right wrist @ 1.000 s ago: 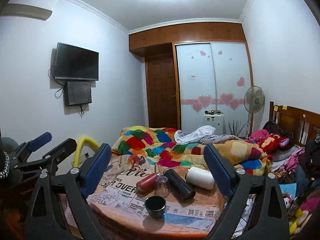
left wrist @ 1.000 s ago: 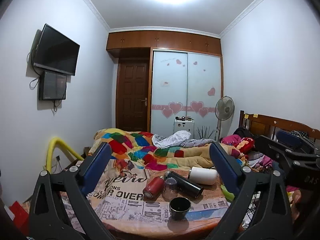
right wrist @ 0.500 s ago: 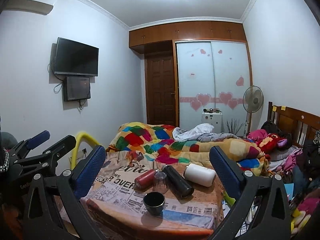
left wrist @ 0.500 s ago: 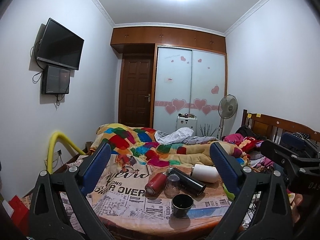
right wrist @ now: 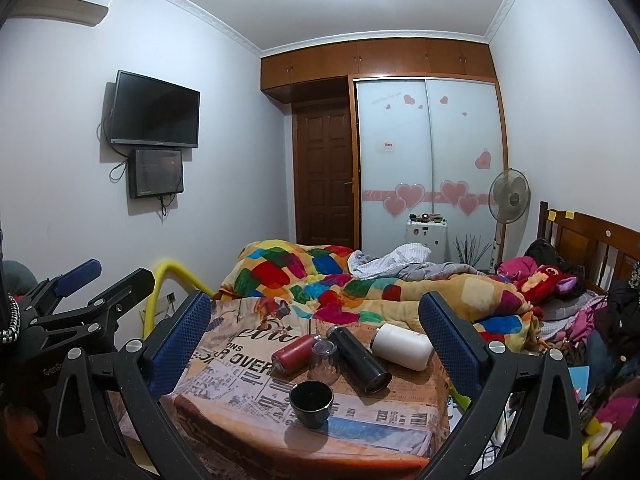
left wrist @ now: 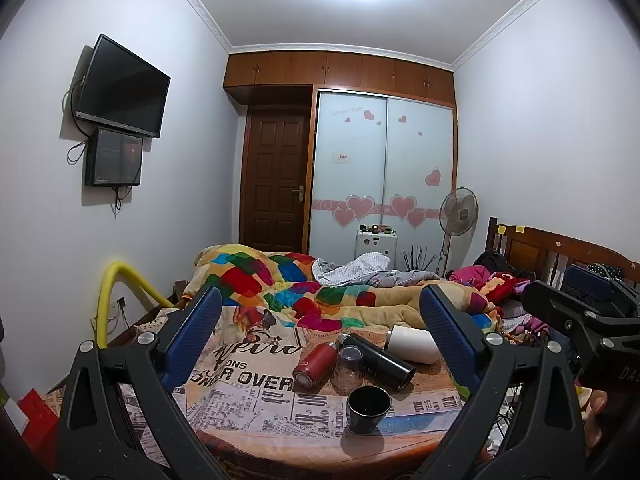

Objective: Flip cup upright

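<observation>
A small black cup [left wrist: 368,407] stands upright, mouth up, near the front edge of the newspaper-print table [left wrist: 248,396]; it also shows in the right wrist view [right wrist: 311,398]. Behind it a clear glass [left wrist: 349,366] stands mouth down; in the right wrist view [right wrist: 325,362] it sits between two bottles. A red bottle [left wrist: 313,365], a black bottle [left wrist: 378,360] and a white bottle [left wrist: 412,344] lie on their sides. My left gripper [left wrist: 320,320] is open and empty, held back from the table. My right gripper [right wrist: 316,320] is open and empty too.
A bed with a colourful quilt [left wrist: 280,280] lies right behind the table. A yellow tube [left wrist: 120,288] arches at the left. A wooden headboard [left wrist: 560,252] and piled clothes are on the right. A fan [left wrist: 458,216] stands by the wardrobe.
Both grippers have drawn back and tilted up a little, so the table sits lower in view. The things on the table have not moved.
</observation>
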The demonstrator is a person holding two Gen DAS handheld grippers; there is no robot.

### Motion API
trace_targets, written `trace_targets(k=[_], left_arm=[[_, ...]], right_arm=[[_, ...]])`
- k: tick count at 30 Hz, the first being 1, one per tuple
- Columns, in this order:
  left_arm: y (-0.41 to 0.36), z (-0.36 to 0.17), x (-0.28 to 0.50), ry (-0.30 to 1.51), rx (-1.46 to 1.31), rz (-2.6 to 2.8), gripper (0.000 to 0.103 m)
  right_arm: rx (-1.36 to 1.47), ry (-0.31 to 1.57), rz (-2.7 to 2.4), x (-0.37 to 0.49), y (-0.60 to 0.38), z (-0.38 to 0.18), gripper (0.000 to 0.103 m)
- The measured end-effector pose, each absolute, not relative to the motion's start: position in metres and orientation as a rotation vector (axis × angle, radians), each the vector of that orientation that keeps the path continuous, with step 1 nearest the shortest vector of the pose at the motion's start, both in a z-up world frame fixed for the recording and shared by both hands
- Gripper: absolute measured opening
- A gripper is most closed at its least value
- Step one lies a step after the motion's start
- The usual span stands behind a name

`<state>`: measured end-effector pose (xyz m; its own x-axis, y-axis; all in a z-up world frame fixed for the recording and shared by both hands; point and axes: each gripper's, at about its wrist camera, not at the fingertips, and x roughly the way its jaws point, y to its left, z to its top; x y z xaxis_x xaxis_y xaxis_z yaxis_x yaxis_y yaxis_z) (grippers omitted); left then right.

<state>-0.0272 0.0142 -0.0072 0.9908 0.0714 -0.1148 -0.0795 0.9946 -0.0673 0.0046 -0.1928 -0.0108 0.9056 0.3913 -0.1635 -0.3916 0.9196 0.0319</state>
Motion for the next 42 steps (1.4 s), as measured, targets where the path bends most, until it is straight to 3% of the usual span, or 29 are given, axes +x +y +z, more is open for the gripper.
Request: trace_targets(k=[42], left_arm=[[0.0127,-0.0131,-0.0244,0.117,-0.068,0.059,0.103]], right_arm=[[-0.002,0.171,0.403,0.0039,-0.1927,-0.0097,0.103]])
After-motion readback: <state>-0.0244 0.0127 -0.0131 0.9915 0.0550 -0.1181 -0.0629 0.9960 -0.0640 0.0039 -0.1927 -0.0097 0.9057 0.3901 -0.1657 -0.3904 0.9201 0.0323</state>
